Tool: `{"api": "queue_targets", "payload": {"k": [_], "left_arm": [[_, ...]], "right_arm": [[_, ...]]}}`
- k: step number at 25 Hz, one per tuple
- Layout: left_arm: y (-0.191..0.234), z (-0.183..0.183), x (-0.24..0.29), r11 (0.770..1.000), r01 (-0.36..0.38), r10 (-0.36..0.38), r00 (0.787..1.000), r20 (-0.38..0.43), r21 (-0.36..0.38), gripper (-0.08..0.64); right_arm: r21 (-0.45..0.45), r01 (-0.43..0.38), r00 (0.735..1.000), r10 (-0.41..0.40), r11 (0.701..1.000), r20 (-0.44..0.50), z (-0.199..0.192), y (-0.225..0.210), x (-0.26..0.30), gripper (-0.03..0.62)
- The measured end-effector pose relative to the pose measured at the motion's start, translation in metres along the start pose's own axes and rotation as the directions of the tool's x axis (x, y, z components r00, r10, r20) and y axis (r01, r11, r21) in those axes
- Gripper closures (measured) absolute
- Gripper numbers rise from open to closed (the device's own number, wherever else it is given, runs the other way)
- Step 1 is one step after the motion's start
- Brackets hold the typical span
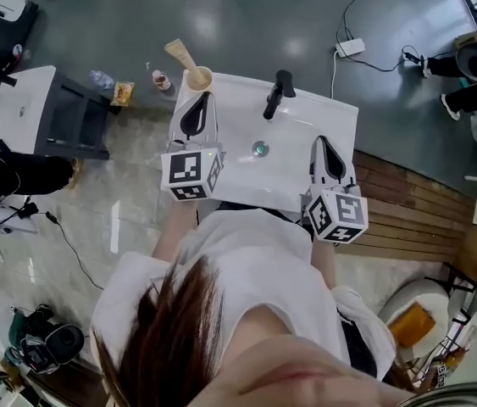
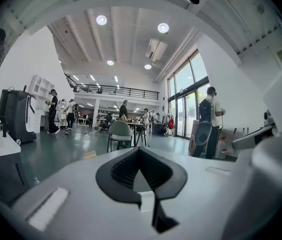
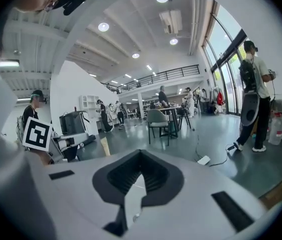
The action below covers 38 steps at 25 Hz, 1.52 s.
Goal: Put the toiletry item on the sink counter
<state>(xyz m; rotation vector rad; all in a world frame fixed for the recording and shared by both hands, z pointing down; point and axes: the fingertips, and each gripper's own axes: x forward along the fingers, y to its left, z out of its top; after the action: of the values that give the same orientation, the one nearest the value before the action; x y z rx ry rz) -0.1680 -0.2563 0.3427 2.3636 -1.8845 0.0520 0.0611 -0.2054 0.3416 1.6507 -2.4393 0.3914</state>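
In the head view a white sink counter (image 1: 323, 113) lies below me. On its far left corner stands a small wooden cup (image 1: 201, 78) with a bamboo handle (image 1: 180, 54) sticking out of it. My left gripper (image 1: 199, 100) hovers just short of that cup, its pads together with nothing between them. My right gripper (image 1: 324, 142) hangs over the sink's right edge, also shut and empty. In the left gripper view the left gripper (image 2: 138, 150) shows only the hall beyond its tips. The right gripper (image 3: 141, 154) likewise holds nothing in its own view.
A black faucet (image 1: 277, 94) stands at the back of the basin, above the drain (image 1: 260, 148). On the floor to the left lie a small bottle (image 1: 162, 80) and a snack packet (image 1: 123, 92). A white cabinet (image 1: 26, 108) stands at left, a power strip (image 1: 350, 47) beyond.
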Motion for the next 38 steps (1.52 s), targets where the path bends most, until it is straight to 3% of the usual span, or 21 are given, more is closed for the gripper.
{"api": "queue_targets", "payload": {"k": [14,24,38], "left_arm": [[-0.075,0.063,-0.042,0.994,0.105,-0.105,0.989,0.101,0.01,0.552],[-0.094,0.074,-0.069,0.991,0.135,-0.131,0.983,0.126,-0.022,0.552],[-0.116,0.079,-0.06,0.984,0.175,-0.175,0.974,0.141,0.01,0.552]], "right_arm": [[-0.002,-0.045,0.996,0.045,0.999,0.075,0.033,-0.008,-0.025,0.588],[-0.008,-0.076,0.992,0.076,0.997,0.099,0.048,-0.004,-0.036,0.588],[-0.038,-0.087,0.988,0.091,0.995,0.122,0.057,-0.008,-0.049,0.588]]}}
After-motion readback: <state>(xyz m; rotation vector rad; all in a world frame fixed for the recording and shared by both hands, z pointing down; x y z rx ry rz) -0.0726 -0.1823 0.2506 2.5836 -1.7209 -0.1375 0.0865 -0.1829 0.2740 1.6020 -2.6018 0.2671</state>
